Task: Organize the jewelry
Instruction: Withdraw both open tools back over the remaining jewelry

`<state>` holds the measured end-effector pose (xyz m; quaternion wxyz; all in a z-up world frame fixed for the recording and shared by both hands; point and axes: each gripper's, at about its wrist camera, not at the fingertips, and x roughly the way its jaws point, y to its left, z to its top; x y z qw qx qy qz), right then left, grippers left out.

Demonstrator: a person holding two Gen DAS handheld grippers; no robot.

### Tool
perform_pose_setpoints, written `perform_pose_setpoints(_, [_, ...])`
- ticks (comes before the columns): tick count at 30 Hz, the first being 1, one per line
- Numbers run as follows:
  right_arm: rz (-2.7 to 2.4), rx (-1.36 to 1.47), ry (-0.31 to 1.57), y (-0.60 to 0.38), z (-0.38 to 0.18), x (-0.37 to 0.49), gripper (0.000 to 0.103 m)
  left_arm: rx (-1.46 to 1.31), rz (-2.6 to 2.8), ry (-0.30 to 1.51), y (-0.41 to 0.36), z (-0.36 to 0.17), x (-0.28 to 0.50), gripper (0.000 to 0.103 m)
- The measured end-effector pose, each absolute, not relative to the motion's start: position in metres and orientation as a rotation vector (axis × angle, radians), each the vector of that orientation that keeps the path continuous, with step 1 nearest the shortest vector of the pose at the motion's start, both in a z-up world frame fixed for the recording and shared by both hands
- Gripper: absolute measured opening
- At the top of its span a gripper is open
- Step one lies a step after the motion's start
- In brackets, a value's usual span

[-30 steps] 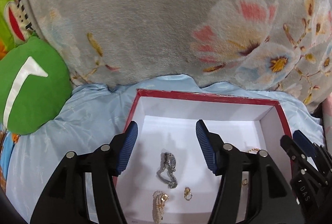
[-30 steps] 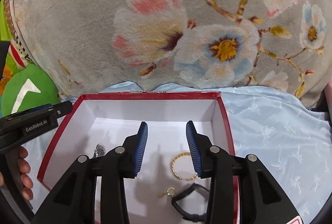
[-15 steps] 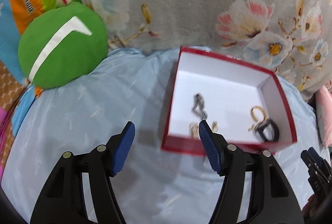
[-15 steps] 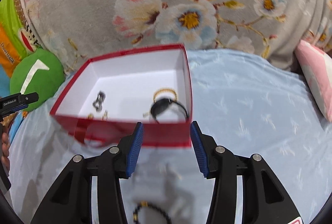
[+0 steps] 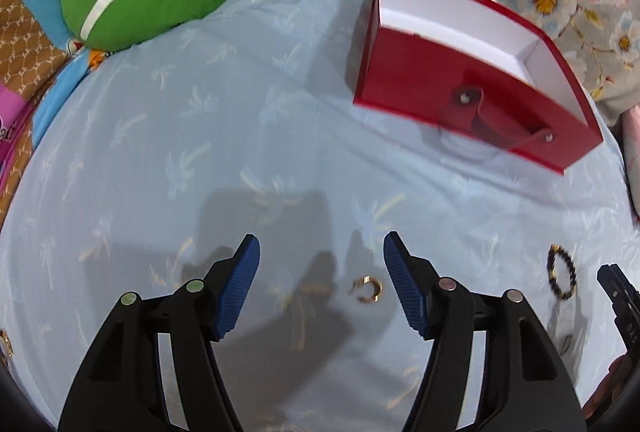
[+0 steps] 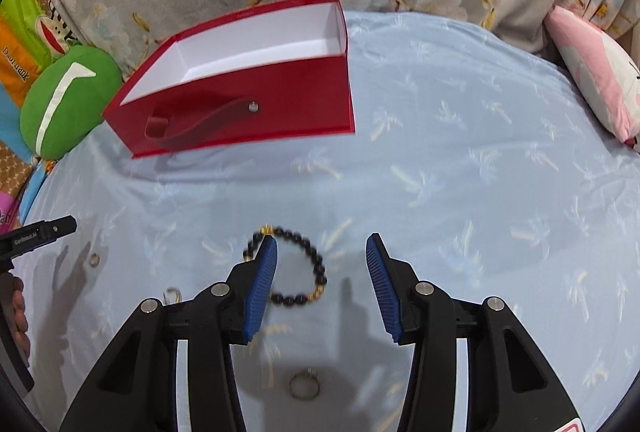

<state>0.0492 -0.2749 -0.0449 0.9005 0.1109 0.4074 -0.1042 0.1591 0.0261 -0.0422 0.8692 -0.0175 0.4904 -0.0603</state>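
Both my left gripper [image 5: 320, 288] and right gripper [image 6: 320, 280] have their fingers spread, holding nothing. The red box [image 6: 248, 100] sits toward the bed's far edge; a bead bracelet [image 6: 298, 272], rings and an earring [image 5: 367, 289] lie loose on the bed [image 6: 460, 192], so sorting remains.

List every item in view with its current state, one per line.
Left gripper: open, empty, over the sheet.
Right gripper: open, empty.
Red box: open-topped, upright on the sheet; contents hidden.
Black bead bracelet: flat on the sheet, outside the box, partly behind the right gripper's left finger.
Gold earring: loose on the sheet between the left gripper's fingers.
Ring: lying on the sheet.
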Motion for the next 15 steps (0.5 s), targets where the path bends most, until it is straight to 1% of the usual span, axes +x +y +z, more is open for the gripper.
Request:
perform_pose_setpoints(10, [-0.176,0.220,0.905,-0.253,-0.066,0.035,0.046,-0.041,-0.133,1.098,0.042,-0.065,0.127,0.062])
perform_pose_setpoints(15, [-0.172,0.224,0.906,-0.250,-0.068,0.037,0.046,-0.060,-0.137,1.115,0.048,-0.066,0.123,0.062])
